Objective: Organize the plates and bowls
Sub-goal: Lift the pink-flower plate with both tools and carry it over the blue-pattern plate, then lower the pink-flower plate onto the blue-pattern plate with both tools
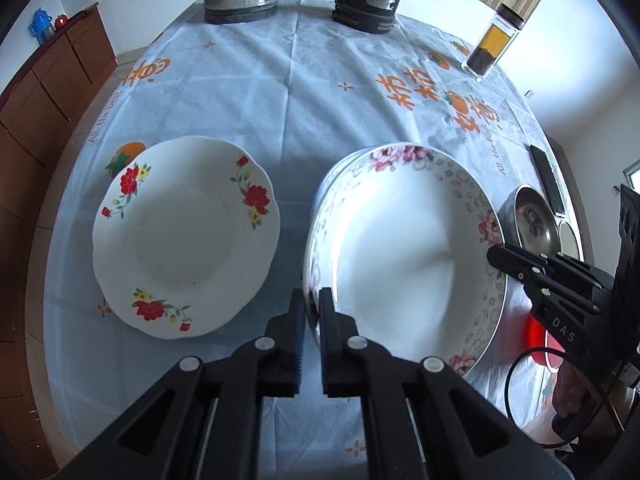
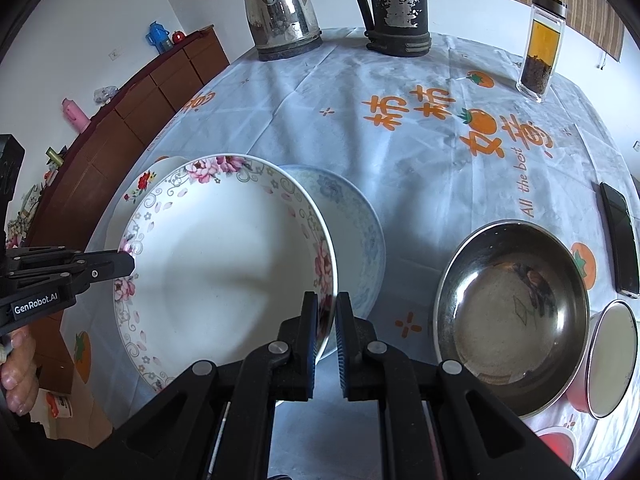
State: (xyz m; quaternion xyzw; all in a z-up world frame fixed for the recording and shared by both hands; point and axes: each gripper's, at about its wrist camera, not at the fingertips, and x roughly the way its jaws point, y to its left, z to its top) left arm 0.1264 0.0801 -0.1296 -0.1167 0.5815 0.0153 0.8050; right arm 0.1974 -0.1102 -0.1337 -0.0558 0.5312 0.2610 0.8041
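A deep white plate with pink flowers [image 1: 400,248] is held by both grippers, one on each side of its rim. My left gripper [image 1: 312,300] is shut on its left rim and shows in the right wrist view as the left gripper [image 2: 130,264]. My right gripper [image 2: 327,304] is shut on the right rim of the pink-flowered plate [image 2: 224,264]. It lies over a pale blue-patterned plate [image 2: 356,232]; I cannot tell whether they touch. A white plate with red flowers [image 1: 184,236] rests on the tablecloth to the left.
A steel bowl [image 2: 512,304] and a red bowl with a white inside [image 2: 612,360] stand at the right, with a phone [image 2: 620,240] behind them. At the table's far edge are a steel kettle [image 2: 280,12], a dark thermos [image 2: 396,4] and a tea bottle [image 2: 542,48]. A wooden cabinet [image 1: 52,80] stands at the left.
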